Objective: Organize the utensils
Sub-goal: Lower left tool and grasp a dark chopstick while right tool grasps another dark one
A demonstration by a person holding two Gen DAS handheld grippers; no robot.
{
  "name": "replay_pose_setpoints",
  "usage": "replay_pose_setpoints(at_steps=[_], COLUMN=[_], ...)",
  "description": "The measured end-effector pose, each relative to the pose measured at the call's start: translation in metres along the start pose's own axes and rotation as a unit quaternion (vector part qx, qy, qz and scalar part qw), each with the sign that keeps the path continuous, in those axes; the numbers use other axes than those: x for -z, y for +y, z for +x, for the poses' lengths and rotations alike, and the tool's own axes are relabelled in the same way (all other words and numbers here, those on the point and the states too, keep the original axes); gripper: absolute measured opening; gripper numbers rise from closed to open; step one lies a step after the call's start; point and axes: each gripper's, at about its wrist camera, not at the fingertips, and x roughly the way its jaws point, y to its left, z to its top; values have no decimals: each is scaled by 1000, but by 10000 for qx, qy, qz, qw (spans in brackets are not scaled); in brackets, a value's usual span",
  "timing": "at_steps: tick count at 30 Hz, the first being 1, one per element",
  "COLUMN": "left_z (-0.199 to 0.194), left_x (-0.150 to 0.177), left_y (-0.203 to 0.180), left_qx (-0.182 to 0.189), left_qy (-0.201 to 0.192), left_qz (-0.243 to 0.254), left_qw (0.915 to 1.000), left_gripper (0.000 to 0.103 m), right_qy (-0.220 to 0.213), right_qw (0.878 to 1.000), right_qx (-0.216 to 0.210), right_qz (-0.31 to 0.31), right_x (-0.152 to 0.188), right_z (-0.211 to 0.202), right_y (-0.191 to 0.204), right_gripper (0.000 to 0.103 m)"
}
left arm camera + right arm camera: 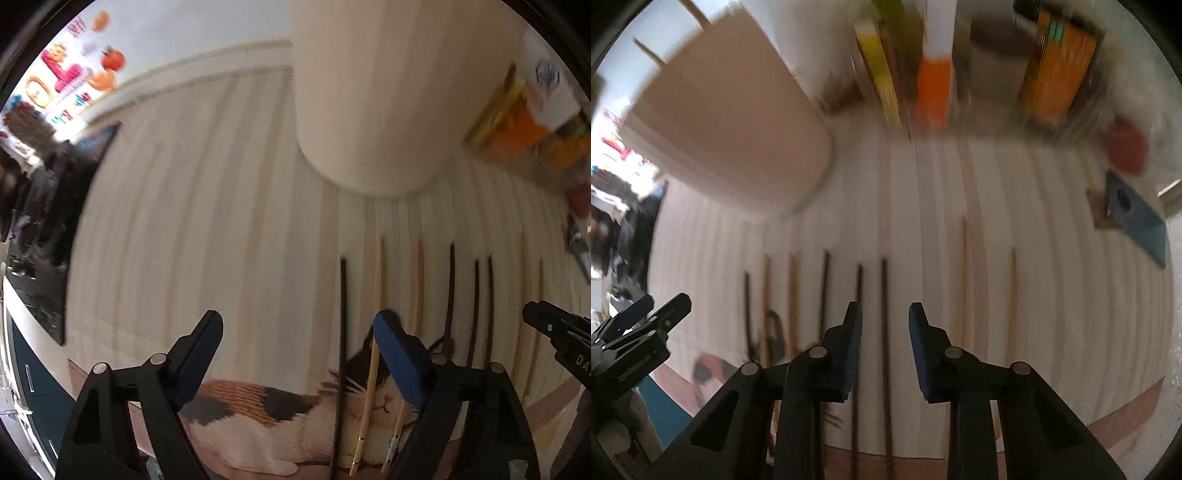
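Several chopsticks lie side by side on a striped cream mat [207, 229]. Dark ones [342, 332] and light bamboo ones [373, 354] show in the left wrist view. A tall cream holder [373, 92] stands beyond them; it also shows in the right wrist view [738, 122]. My left gripper [299, 350] is open and empty, its right finger over a bamboo chopstick. My right gripper [885, 343] is open, its jaws on either side of a dark chopstick [885, 332] without touching it.
Books [931, 85] stand at the back of the table. A blue flat object [1137, 218] and a red object [1126, 147] lie at the right. The mat has a cat picture [258, 413] near its front edge. The view is blurred.
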Motion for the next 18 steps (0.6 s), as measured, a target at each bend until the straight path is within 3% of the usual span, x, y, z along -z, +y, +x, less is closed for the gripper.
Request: replay_pose_setpoints(at_steps=[5,10,15,18], left_z=[22,40,43,43], left_x=[6,14,16,13], left_y=[-12,-22,-26,-25], left_qx=[84,145,313,148], left_qy=[339,585,566,527], left_qz=[114,230,270,307], left_qw=[9993,9979,9975,9980], left_gripper=[70,41,4,3], right_qy=[435,742,894,883], right_qw=[9990,9971,9951,9930], right_qx=[67,140,333,656], right_qz=[-29,-86,-249,-423], right_x=[14,24,36,39], right_z=[26,45,58,61], right_y=[-3,-1,5,11], right_gripper=[27,28,28,22])
